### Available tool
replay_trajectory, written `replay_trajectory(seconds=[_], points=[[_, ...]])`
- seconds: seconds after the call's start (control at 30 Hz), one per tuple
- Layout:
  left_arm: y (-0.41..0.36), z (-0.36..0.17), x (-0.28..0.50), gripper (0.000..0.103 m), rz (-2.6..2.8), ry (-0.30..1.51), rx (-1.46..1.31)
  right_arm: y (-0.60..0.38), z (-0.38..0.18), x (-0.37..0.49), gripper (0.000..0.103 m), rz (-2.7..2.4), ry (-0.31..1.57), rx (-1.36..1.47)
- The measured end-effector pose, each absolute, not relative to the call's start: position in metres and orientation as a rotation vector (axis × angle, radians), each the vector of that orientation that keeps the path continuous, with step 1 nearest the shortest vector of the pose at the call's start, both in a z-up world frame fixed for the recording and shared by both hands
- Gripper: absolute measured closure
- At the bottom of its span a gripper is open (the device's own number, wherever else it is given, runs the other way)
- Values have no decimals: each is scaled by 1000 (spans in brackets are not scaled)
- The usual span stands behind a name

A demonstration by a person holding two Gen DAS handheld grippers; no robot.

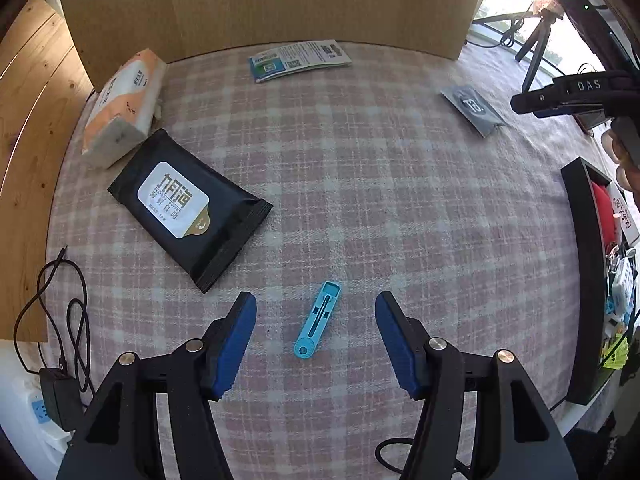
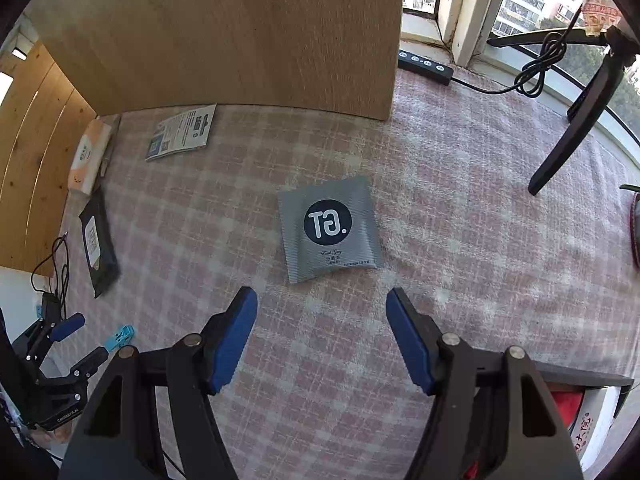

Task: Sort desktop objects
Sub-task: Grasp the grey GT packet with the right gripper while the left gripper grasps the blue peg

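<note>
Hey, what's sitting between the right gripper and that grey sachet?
Nothing: in the right wrist view only bare checked tablecloth lies between the open right gripper and the grey sachet.

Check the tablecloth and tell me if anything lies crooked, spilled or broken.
Nothing is spilled or visibly broken. The things just lie scattered at odd angles: the black wipes pack sits slantwise close to the tissue pack, the blue tool lies tilted, and the grey sachet has a lifted corner.
</note>
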State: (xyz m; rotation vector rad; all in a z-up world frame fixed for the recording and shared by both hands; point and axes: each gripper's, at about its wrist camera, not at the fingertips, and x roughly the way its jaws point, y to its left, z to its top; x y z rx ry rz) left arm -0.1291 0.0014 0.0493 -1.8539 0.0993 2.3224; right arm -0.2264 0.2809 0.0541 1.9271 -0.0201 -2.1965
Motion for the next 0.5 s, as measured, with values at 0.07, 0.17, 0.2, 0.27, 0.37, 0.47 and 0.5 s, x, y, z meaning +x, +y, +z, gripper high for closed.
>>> replay_trajectory(seconds=[0.07, 0.17, 0.2, 0.27, 0.37, 0.47, 0.5], points=[[5, 41, -131, 43, 2299, 143, -1872, 281, 45, -236, 37, -2184, -18, 1957], [7, 33, -132, 44, 2266, 161, -1897, 284, 33, -248, 37, -2178, -25, 1993], [7, 31, -132, 45, 2259, 158, -1900, 284, 30, -250, 37, -2176, -23, 1998], [7, 29, -133, 45, 2256, 150, -1904, 283, 25, -255, 37, -2162, -31, 1995], [9, 26, -134, 46, 2258, 137, -1913, 280, 19, -261, 37, -2145, -48, 1991], [12, 23, -134, 51, 2253, 135, -1920, 271, 11, -266, 37, -2127, -25, 1995], [14, 21, -134, 53, 2250, 134, -1923, 268, 8, -267, 37, -2121, -6, 1999]])
